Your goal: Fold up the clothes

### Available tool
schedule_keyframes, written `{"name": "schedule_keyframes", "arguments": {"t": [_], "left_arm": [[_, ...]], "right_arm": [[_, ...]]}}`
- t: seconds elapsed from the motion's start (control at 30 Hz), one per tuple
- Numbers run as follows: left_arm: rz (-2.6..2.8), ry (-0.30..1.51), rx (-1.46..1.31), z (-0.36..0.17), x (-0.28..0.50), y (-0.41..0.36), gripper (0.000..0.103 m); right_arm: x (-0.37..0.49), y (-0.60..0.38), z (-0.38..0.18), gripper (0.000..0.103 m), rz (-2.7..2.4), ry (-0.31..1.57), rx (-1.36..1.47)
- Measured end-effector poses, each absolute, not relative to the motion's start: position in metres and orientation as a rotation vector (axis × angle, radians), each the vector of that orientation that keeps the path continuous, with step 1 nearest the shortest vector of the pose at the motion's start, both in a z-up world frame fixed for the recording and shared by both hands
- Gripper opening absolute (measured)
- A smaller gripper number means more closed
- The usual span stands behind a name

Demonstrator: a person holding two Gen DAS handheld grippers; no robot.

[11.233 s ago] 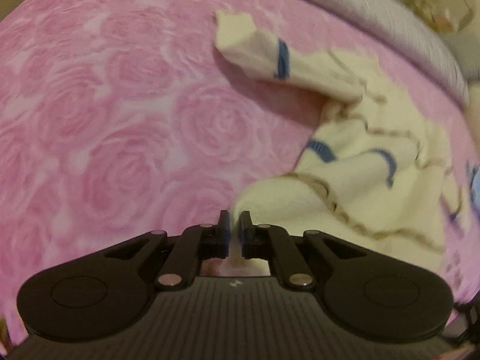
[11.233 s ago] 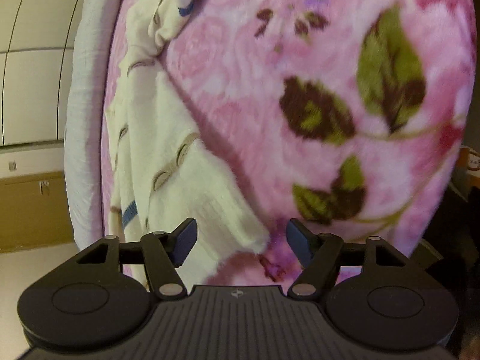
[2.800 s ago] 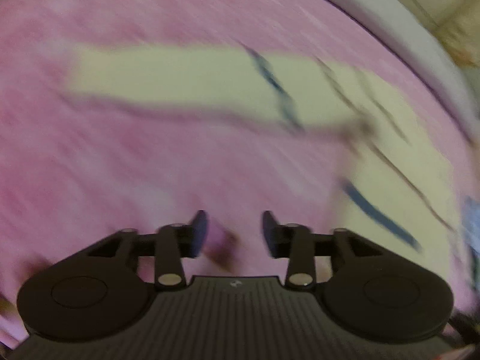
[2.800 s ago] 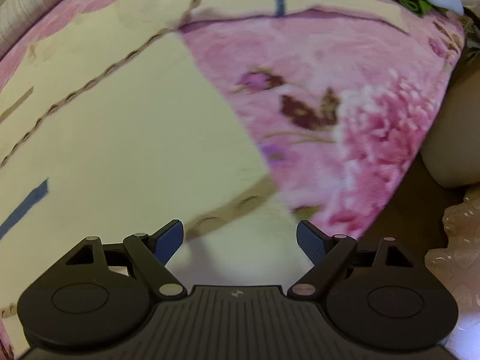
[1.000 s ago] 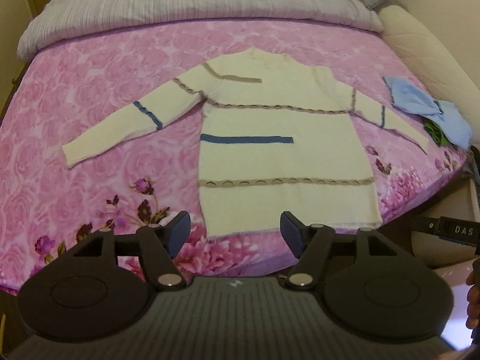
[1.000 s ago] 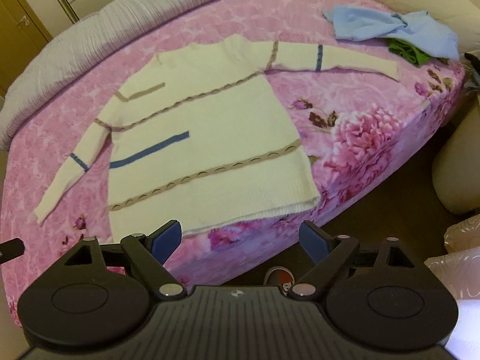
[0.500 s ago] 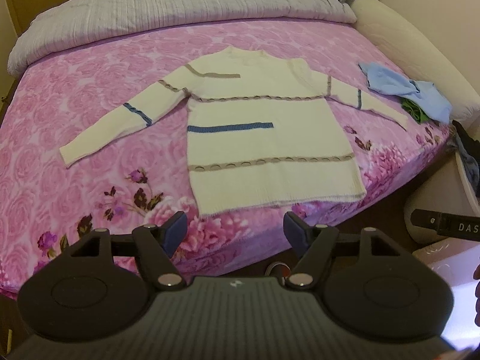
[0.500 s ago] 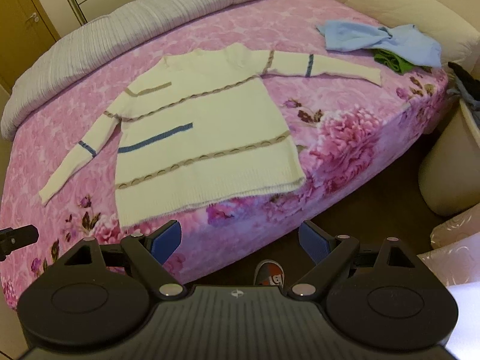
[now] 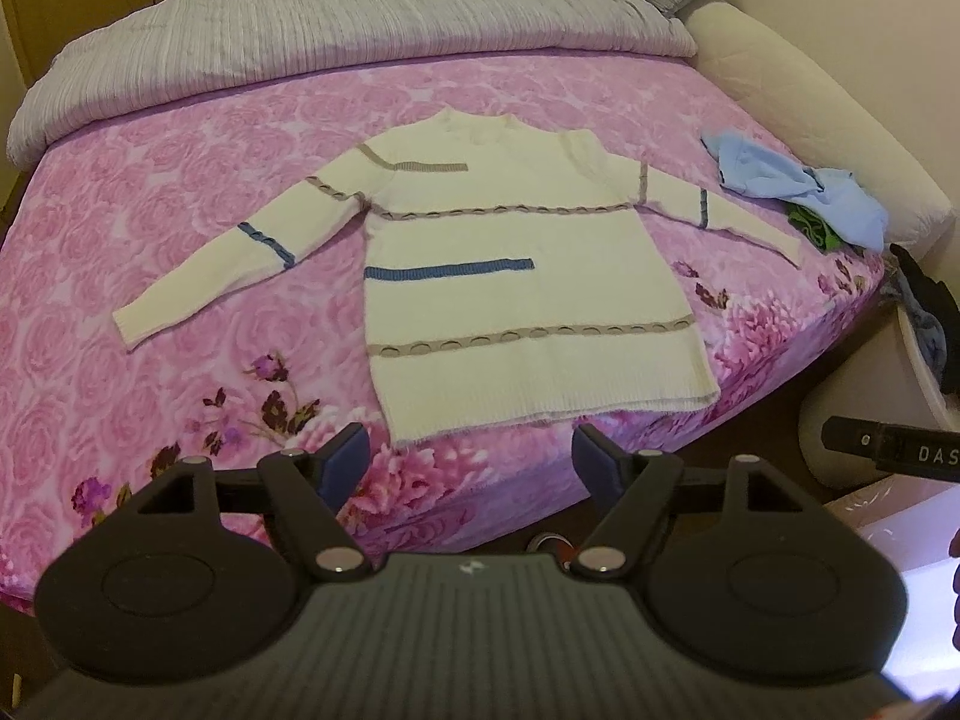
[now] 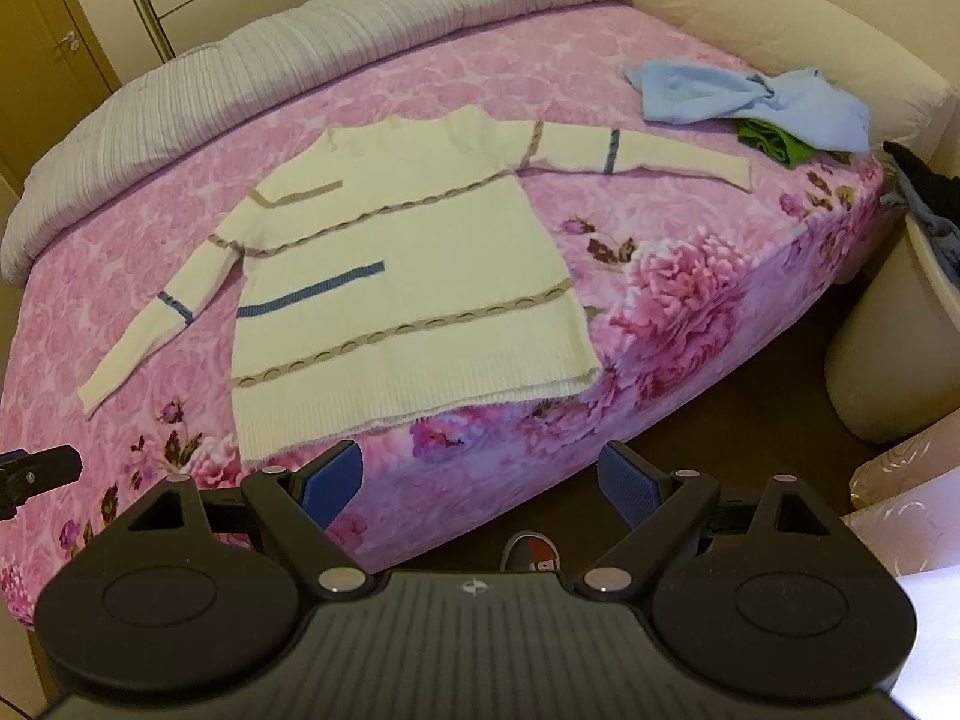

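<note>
On the pink bedspread (image 9: pixel 150 192) at 12 o'clock, cream sweater (image 9: pixel 510 276) lies flat, sleeves spread; left gripper (image 9: pixel 468 459), jaws just widening, and right gripper (image 10: pixel 480 477) gape empty; suggest folding sleeves inward first.

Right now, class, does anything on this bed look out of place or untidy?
The cream sweater lies flat and neat. Only the blue garment looks untidy, crumpled over something green near the bed's right edge.

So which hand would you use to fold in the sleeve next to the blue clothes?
Probably right: the right gripper faces that side of the sweater, nearer the sleeve. Both grippers are open and empty.
</note>
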State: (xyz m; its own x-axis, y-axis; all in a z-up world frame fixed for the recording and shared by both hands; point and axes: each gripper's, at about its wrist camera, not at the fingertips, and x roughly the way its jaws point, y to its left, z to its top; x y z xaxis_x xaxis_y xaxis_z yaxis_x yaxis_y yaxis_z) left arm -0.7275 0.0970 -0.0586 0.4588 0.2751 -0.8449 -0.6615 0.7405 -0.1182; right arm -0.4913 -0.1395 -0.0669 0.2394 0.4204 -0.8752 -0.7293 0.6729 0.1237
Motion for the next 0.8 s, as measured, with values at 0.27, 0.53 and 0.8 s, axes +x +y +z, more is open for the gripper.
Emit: {"name": "schedule_keyframes", "arguments": {"t": [0.27, 0.53, 0.8], "left_arm": [[0.628, 0.945, -0.514, -0.065, -0.721, 0.113, 0.072], [0.685, 0.938, -0.635, -0.081, -0.705, 0.146, 0.073], [0.788, 0.909, -0.828, -0.109, -0.67, 0.185, 0.073]], "right_arm": [[-0.484, -0.123, -0.072, 0.088, 0.818, 1.09, -0.365], [-0.45, -0.088, -0.085, 0.088, 0.846, 1.125, -0.417], [-0.376, -0.039, -0.104, 0.088, 0.858, 1.171, -0.485]]}}
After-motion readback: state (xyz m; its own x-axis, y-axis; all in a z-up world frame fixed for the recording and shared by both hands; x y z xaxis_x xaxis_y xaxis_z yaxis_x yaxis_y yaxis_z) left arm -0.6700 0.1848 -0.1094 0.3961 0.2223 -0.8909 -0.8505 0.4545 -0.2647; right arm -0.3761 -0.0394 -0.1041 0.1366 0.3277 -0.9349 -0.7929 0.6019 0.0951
